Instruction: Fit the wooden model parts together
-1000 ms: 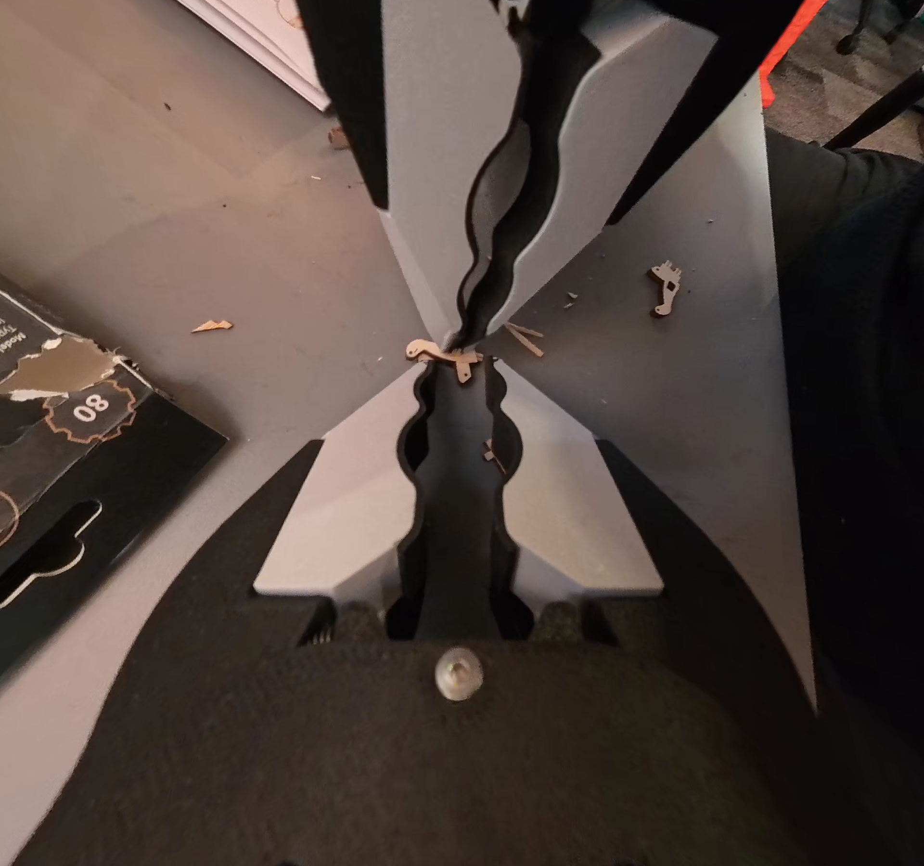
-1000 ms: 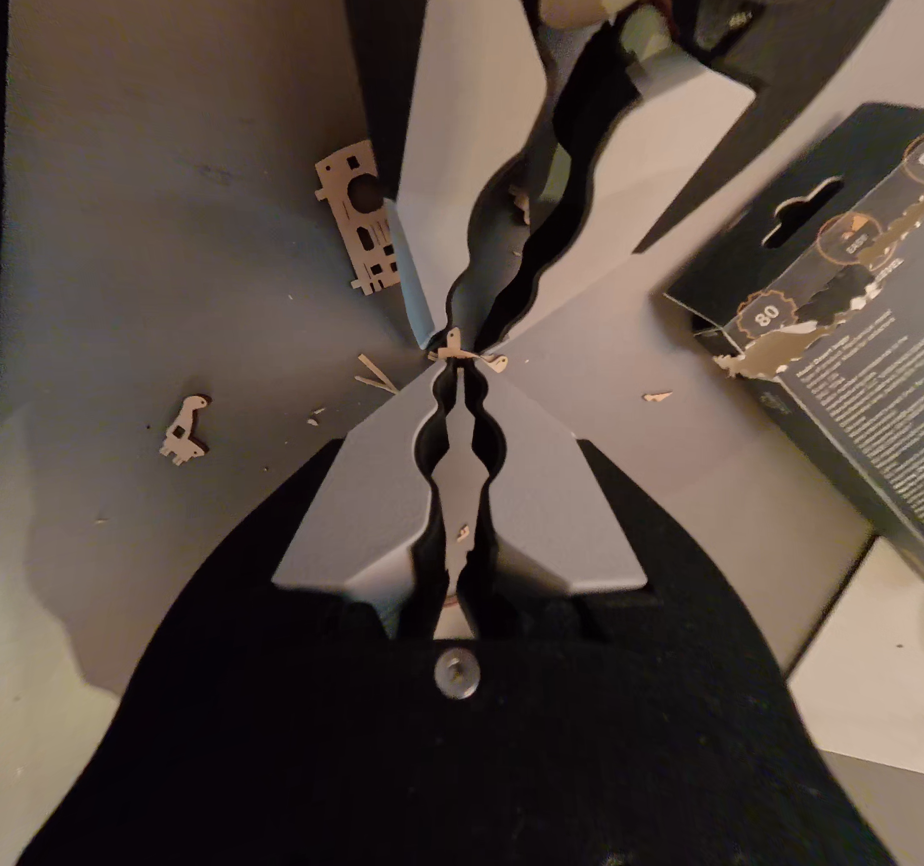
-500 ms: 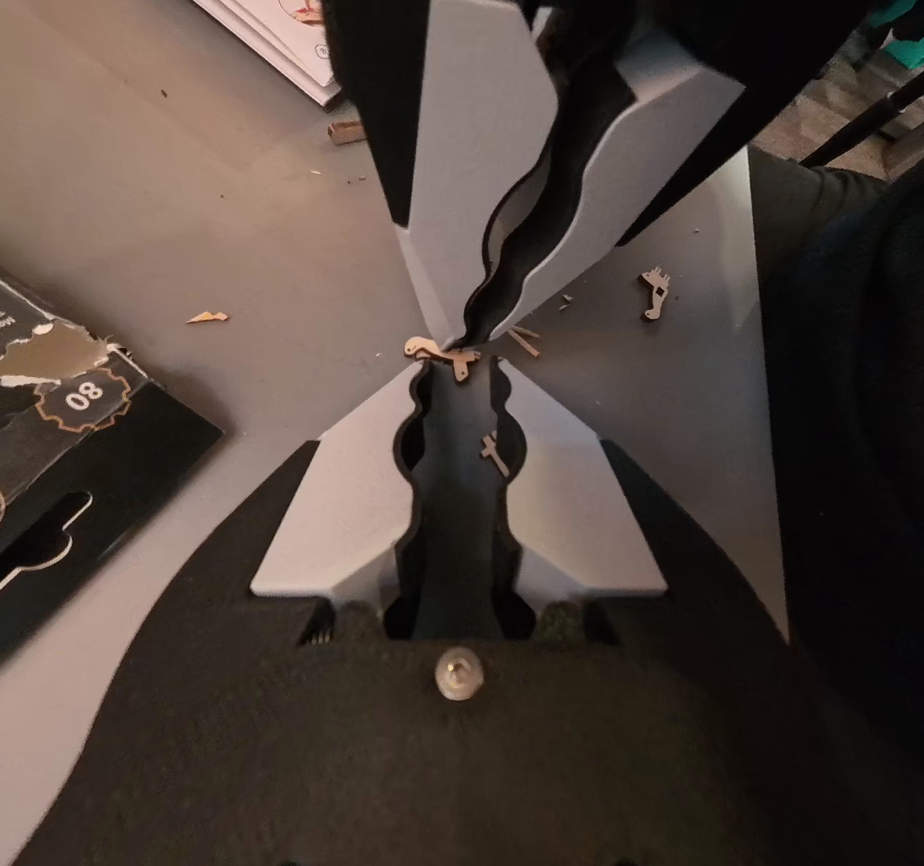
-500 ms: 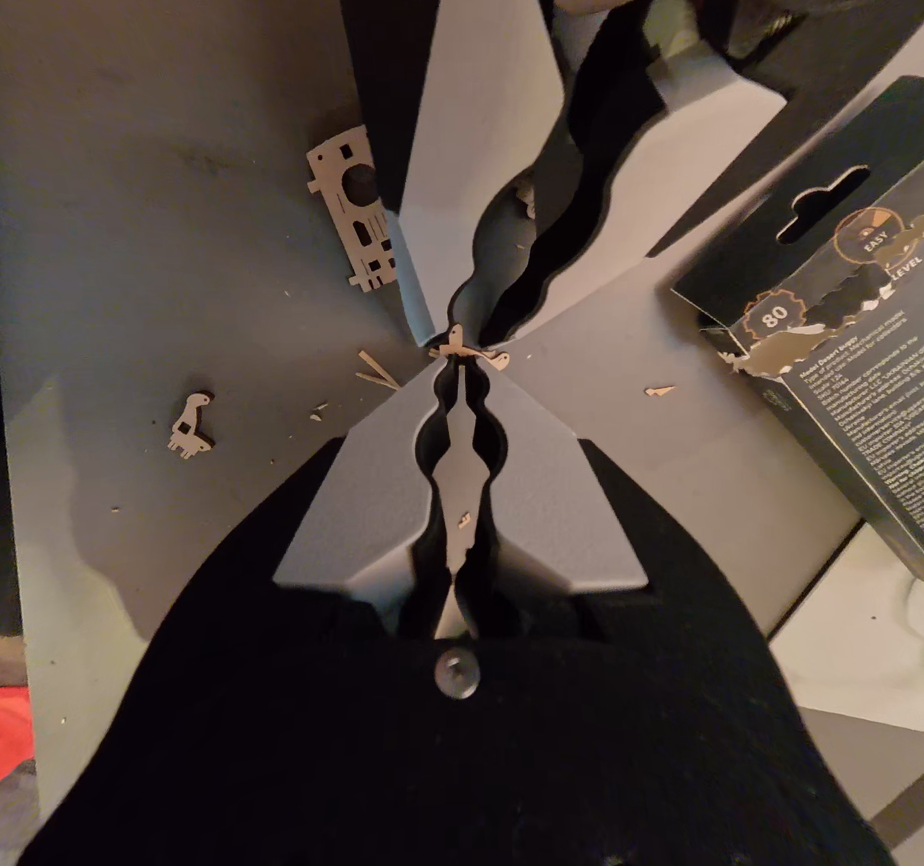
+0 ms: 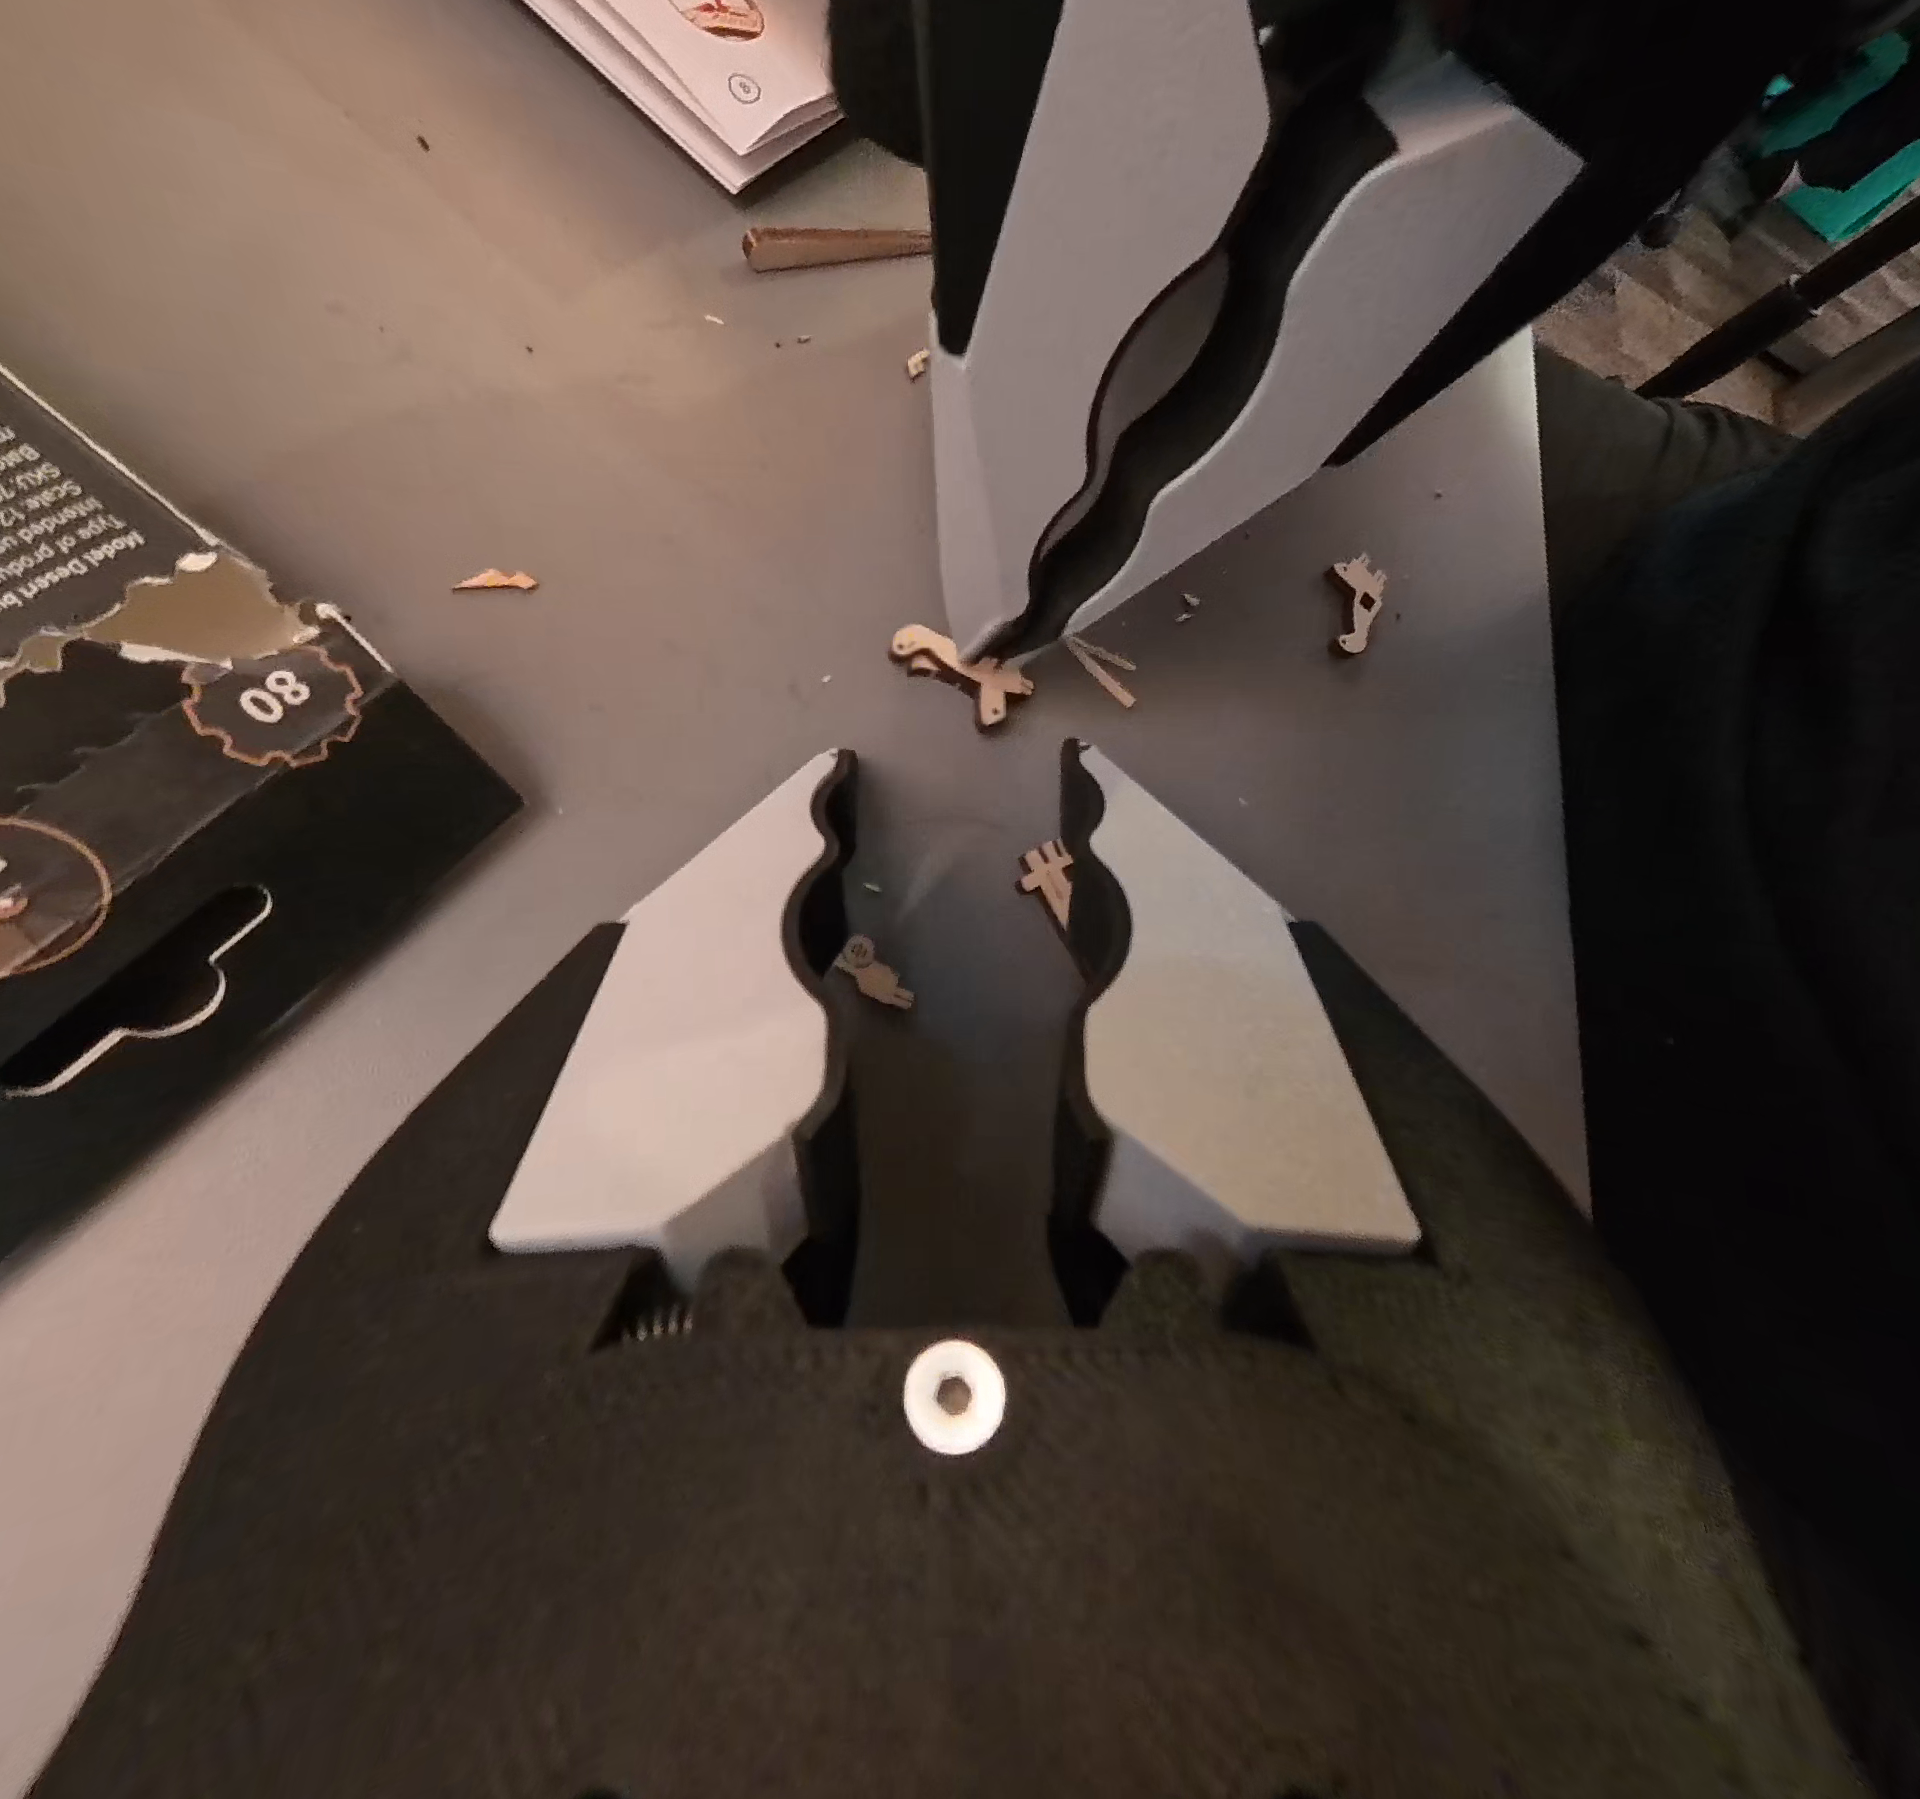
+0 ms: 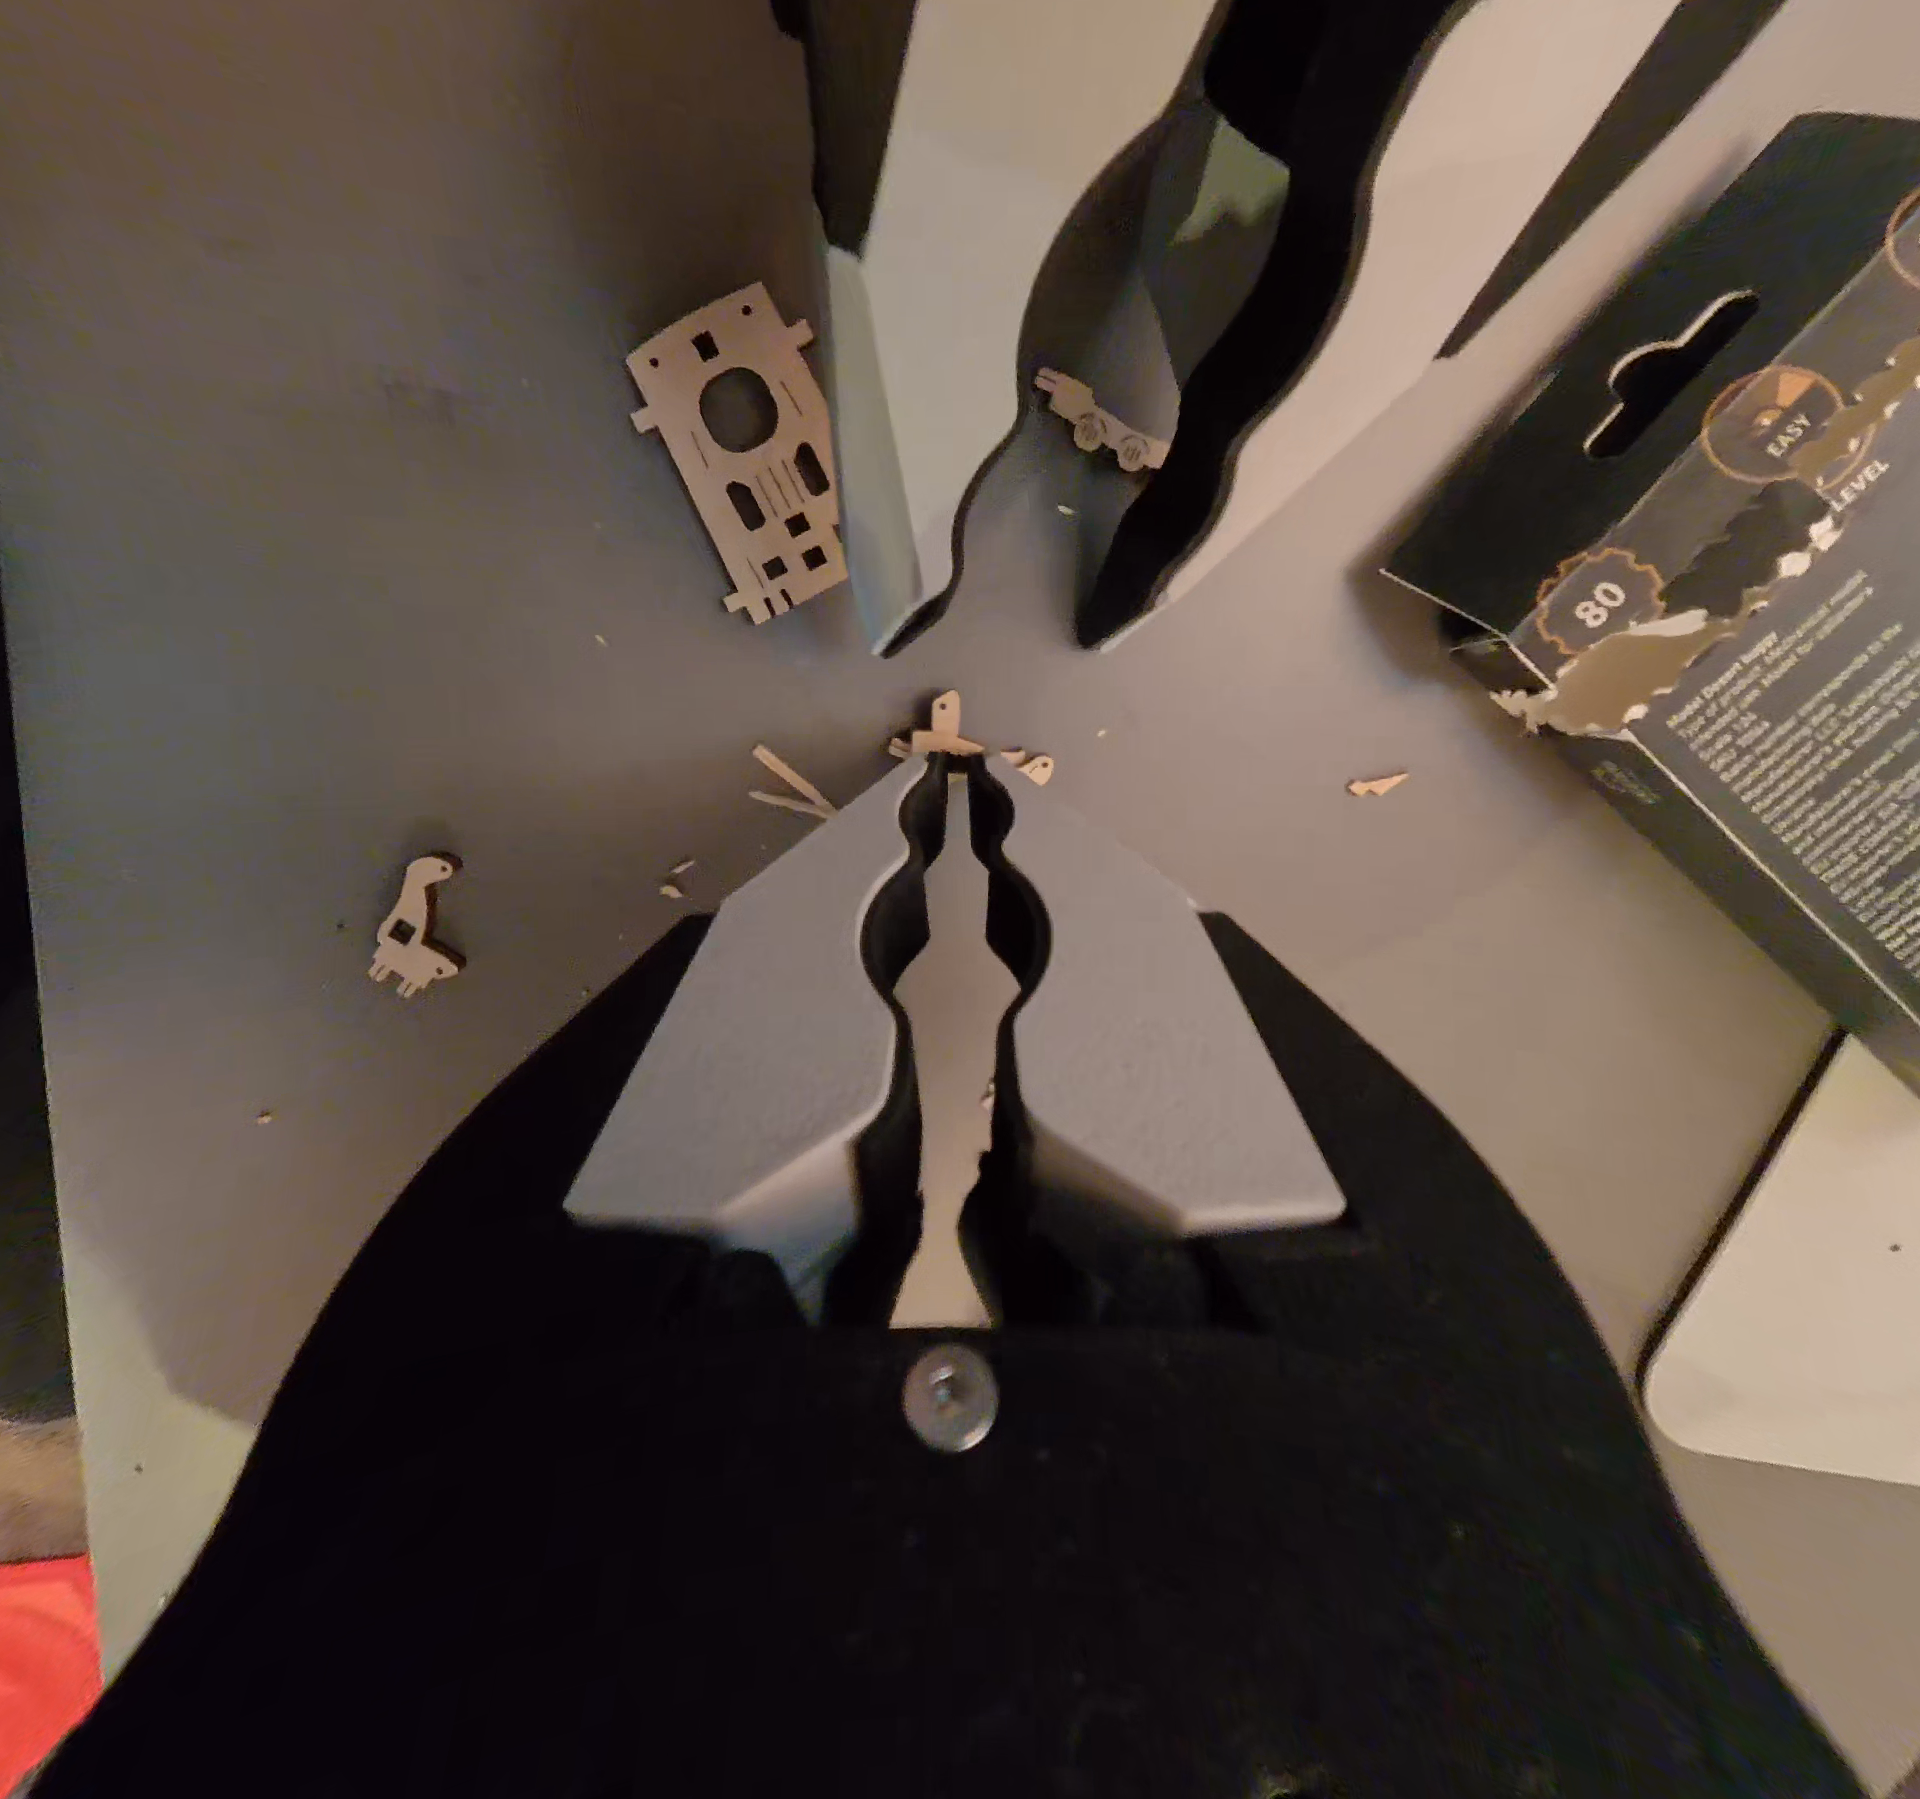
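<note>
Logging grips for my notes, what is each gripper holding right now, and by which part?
The right gripper pinches the small joined wooden piece near its middle. The left gripper is open, holding nothing.

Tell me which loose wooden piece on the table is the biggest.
The flat plate with a round hole and several small slots, lying alone at upper left in the right wrist view. The hook-shaped piece and scattered slivers are far smaller.

Torn box (image 5: 208, 814) and booklet (image 5: 644, 14) hem the left; the middle lies open.

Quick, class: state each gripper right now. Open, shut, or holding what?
Left gripper: open, holding nothing, drawn off the part.
Right gripper: shut on the small joined wooden part, pinched at its fingertips.
</note>
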Motion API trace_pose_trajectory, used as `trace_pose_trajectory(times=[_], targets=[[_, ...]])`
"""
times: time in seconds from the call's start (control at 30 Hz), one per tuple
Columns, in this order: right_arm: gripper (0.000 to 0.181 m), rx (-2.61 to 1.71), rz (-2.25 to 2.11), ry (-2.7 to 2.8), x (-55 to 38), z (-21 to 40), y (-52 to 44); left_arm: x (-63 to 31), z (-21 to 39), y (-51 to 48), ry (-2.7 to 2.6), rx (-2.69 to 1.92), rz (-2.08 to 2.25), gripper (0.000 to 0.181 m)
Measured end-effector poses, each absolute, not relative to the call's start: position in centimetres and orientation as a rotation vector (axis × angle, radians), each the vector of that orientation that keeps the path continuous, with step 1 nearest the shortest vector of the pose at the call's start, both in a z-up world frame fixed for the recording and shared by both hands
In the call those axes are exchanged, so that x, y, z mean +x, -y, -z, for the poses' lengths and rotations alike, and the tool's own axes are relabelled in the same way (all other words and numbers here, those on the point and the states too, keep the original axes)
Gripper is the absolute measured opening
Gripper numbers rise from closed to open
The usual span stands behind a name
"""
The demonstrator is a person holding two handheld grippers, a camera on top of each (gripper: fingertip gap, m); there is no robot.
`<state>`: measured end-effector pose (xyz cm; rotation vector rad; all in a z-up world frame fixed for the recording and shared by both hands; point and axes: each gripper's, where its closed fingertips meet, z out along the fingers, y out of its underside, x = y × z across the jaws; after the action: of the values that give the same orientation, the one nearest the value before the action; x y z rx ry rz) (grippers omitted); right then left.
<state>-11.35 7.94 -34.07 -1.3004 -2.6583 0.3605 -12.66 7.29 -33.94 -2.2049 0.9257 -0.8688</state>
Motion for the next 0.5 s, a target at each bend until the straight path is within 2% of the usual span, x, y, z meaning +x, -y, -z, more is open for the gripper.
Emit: trace_pose_trajectory(times=[0.5], targets=[[0.002,-1.256,-0.422,2.497,-11.0,32.9,-8.3,-12.5,33.8,-7.3,-0.920,-2.203,0.886,0.038]])
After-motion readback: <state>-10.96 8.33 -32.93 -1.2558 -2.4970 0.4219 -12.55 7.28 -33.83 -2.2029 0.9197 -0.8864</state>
